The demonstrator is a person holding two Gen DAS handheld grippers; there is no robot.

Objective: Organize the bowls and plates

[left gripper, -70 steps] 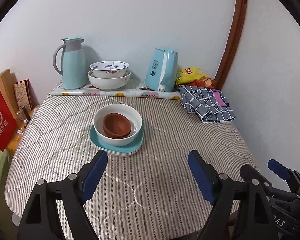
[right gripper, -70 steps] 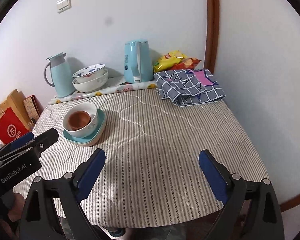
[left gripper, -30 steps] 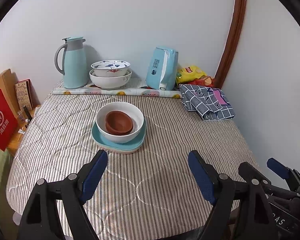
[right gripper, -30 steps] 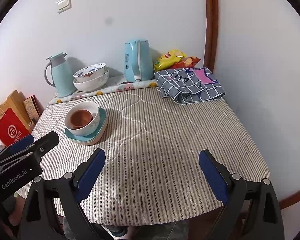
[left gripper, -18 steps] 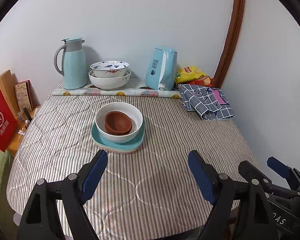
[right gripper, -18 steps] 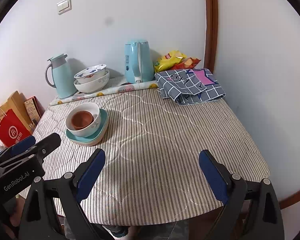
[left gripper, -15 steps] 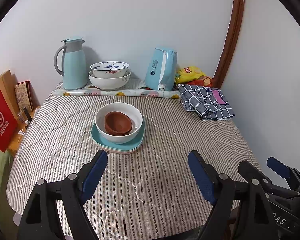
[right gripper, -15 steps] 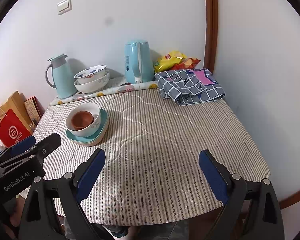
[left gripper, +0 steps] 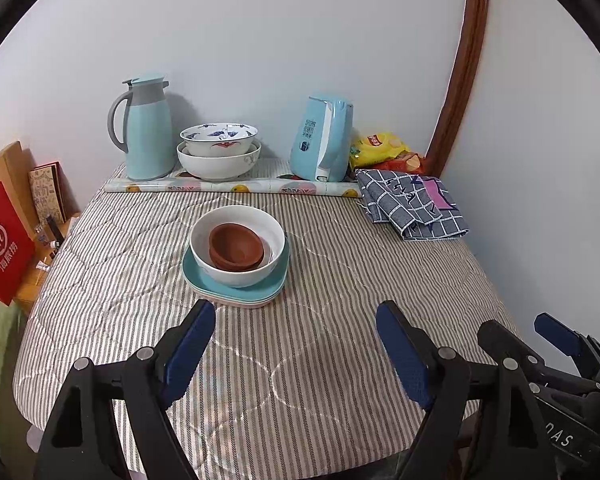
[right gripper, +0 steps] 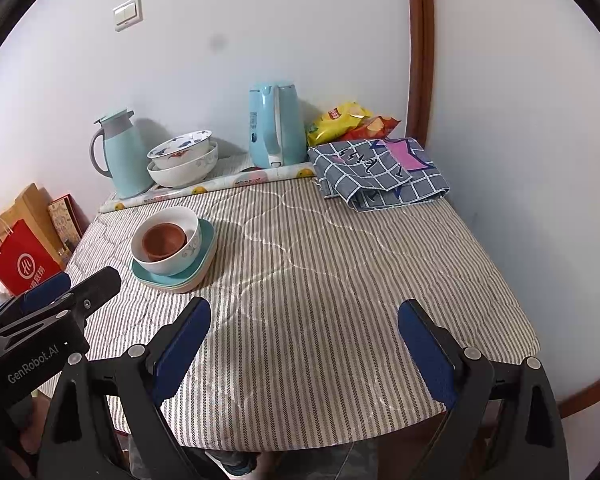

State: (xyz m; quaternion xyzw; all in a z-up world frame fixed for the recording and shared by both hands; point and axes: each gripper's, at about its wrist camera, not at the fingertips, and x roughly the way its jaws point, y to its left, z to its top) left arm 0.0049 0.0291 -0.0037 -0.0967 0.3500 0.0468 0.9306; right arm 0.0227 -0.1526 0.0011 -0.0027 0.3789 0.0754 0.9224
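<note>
Bowls nest at the striped table's (left gripper: 324,364) centre: brown bowl (left gripper: 235,246) inside white bowl (left gripper: 235,272), on stacked teal plates (left gripper: 235,294). We hold left gripper (left gripper: 295,344) and right gripper (right gripper: 304,340) above the near edge, jaws apart, empty.

Ahead of my tools on the table (left gripper: 340,380): small bowl (left gripper: 235,246) nested in larger bowl (left gripper: 237,268), that on stacked plates (left gripper: 235,294); behind them, along the wall, left to right: thermos jug (left gripper: 147,128), two nested bowls (left gripper: 219,152), kettle (left gripper: 322,140), snack bags (left gripper: 380,148), folded cloth (left gripper: 414,206).
</note>
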